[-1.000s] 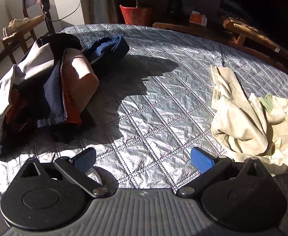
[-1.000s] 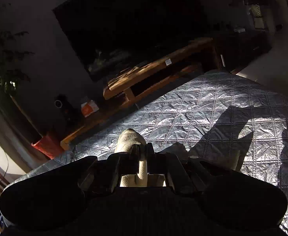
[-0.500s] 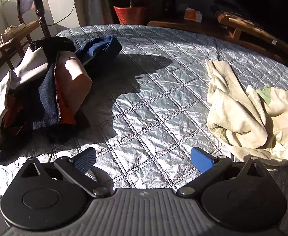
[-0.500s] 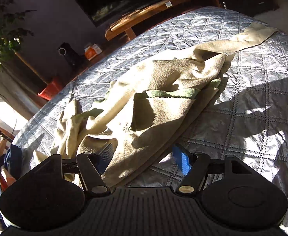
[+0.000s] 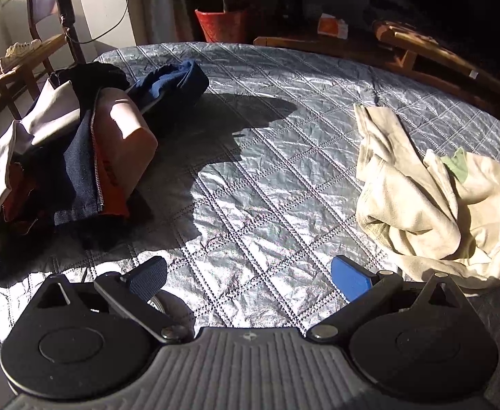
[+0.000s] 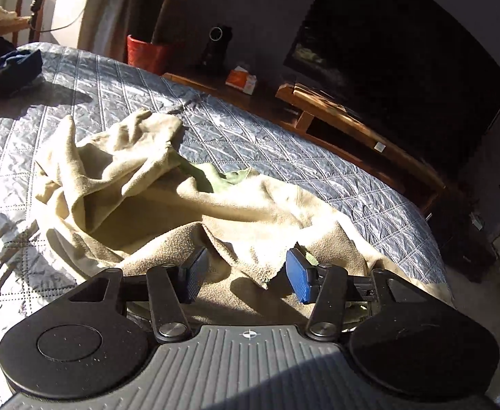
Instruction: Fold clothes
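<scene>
Leftward, clothes pile (image 5: 68,157) on quilted surface (image 5: 260,184). Left hand-held gripper (image 5: 248,276): jaws wide, empty, over bare quilt, cream garment (image 5: 421,198) off to its right. Right hand-held gripper (image 6: 246,273): nearer, directly over the garment (image 6: 181,205); jaws half-wide and closing, a fleece fold between the pads, not yet pinched.

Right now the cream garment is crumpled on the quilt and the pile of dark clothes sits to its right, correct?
Not quite. The cream garment is crumpled on the quilt, but the pile of dark clothes sits to its left, as the left wrist view shows.
</scene>
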### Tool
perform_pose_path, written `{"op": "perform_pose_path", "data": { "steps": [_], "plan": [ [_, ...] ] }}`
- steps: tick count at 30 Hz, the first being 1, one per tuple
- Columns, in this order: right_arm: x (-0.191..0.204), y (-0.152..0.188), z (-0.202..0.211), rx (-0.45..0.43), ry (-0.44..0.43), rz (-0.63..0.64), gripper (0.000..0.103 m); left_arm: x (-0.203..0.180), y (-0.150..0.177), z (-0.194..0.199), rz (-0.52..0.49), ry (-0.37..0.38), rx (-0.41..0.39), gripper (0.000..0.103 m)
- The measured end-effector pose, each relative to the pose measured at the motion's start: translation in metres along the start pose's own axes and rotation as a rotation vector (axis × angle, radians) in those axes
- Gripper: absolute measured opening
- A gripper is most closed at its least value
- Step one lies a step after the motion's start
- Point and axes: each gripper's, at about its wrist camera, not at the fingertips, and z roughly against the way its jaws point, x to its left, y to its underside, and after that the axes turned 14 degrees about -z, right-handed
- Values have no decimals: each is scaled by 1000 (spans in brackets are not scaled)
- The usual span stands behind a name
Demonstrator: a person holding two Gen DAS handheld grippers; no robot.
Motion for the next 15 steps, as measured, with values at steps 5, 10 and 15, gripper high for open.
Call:
{"op": "perform_pose_path", "data": {
  "steps": [5,10,15],
  "plan": [
    [7,7,-16,5,59,165,57,-2,0,0,-11,-1,-2,102],
    [8,7,-27,12,37,294,16,-3,0,-1,-11,-2,3,102],
    [-7,10,-1,34,17,268,2,-4,0,-2,-15,2,6,102]
  ]
}}
